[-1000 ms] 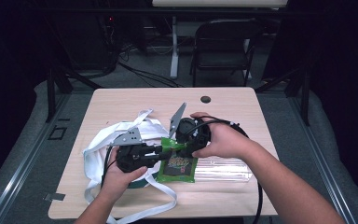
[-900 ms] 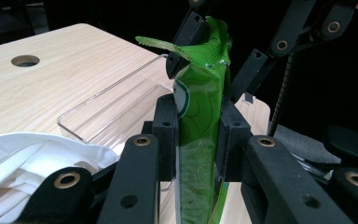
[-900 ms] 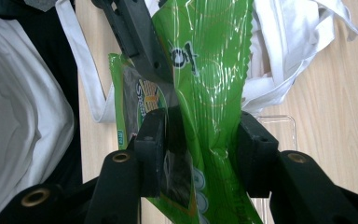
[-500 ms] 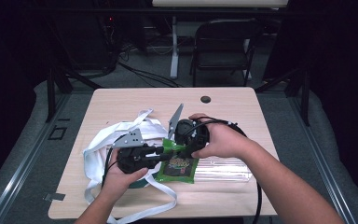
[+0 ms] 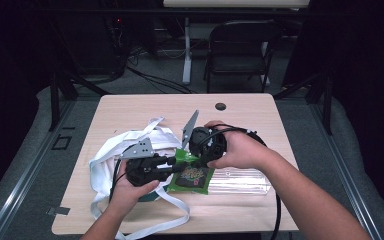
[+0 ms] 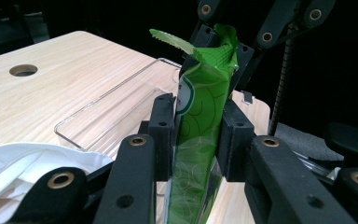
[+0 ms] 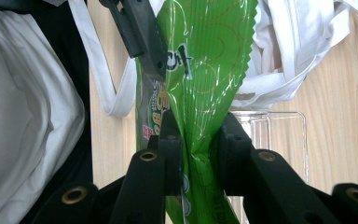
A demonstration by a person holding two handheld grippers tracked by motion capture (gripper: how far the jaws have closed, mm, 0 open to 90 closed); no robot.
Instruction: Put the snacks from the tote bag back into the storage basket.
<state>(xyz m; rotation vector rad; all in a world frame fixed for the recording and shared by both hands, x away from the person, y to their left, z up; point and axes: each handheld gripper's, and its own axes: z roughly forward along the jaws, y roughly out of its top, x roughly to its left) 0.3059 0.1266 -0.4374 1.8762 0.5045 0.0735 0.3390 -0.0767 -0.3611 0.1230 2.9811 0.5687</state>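
A green snack bag (image 5: 192, 175) is held just above the table between both grippers. My left gripper (image 6: 198, 140) is shut on the bag (image 6: 200, 130) lower down. Its jaws have just eased open a little, with the bag still pinched between the pads. My right gripper (image 7: 200, 149) is shut on the bag (image 7: 205, 70) near its serrated top edge, and its jaws have just been closing on it. From above, the left gripper (image 5: 172, 162) points right and the right gripper (image 5: 200, 155) meets it from the right.
A clear plastic tray (image 5: 240, 180) lies under the right forearm. A white cloth bag with long straps (image 5: 110, 160) spreads over the table's left half. A cable hole (image 5: 220, 106) is at the back, and a folding chair (image 5: 240, 50) stands beyond the table.
Both hands have kept their places over the bag; from above nothing has visibly shifted.
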